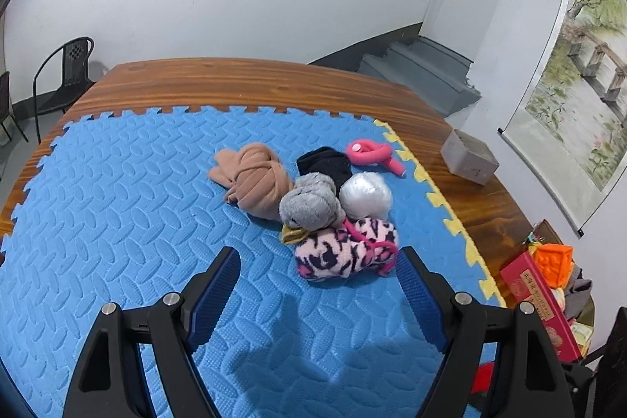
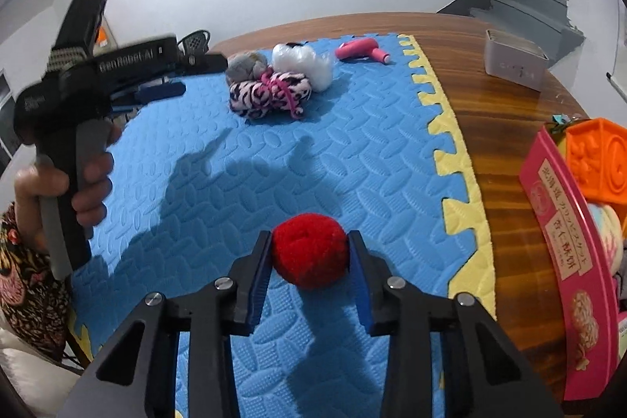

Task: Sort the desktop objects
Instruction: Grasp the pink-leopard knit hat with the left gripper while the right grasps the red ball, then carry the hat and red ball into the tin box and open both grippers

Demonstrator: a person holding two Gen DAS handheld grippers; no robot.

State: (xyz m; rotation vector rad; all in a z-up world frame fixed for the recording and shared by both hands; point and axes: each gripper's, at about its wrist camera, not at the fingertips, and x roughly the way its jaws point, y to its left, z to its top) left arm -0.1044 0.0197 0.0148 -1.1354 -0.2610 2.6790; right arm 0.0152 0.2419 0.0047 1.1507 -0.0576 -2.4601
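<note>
My right hand-held gripper (image 2: pixel 309 251) clamps a red pompom (image 2: pixel 309 250) between its fingers, above the blue mat (image 2: pixel 352 163). My left hand-held gripper (image 1: pixel 317 269) hangs spread wide and empty; just ahead lies the pink leopard sock bundle (image 1: pixel 345 249) (grey, tan and black bundles behind it partly overlap). Box (image 2: pixel 568 261) contents to the right are cut off.

Both grippers — left gripper (image 1: pixel 317 261), right gripper (image 2: pixel 309 241) — are black with silver screws and ribbed blue pads (image 1: pixel 221 285); the sleeve (image 2: pixel 27 281) is dark, floral-patterned.
</note>
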